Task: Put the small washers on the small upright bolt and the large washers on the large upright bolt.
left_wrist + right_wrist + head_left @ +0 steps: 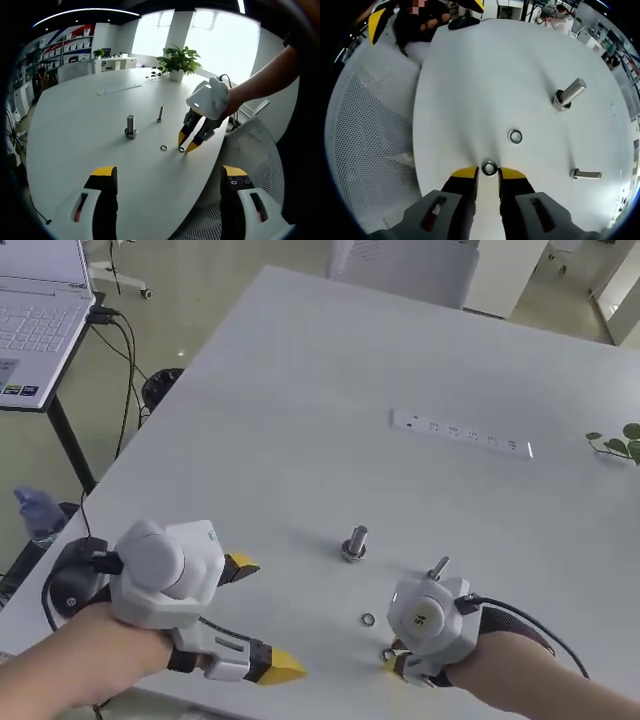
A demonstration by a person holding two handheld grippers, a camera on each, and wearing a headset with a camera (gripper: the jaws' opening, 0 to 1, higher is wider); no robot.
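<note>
Silver metal ring washer [489, 168] lies flat on the white table [485, 75], between the yellow tips of our right gripper [489, 176]. Its jaws stand narrowly apart, not pinching. We angle that gripper steeply down, close to the table's edge. A second washer [515, 136] sits just ahead of the jaws, the thick steel upright bolt [568, 94] farther ahead-right and the thin upright bolt [585, 174] to their right. Our left gripper [262, 617] hovers level, jaws spread wide, with bare tabletop ahead.

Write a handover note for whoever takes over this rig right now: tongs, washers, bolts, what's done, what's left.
Left tongs: wide open, empty, at the near edge of the table.
Right tongs: slightly open, tips straddling one washer lying flat, unclamped.
Second washer lies loose nearer the large bolt; small bolt upright beside.
Done: no washer clearly on a bolt; large bolt's base collar unclear.
Left: place both washers; their sizes unclear.
</note>
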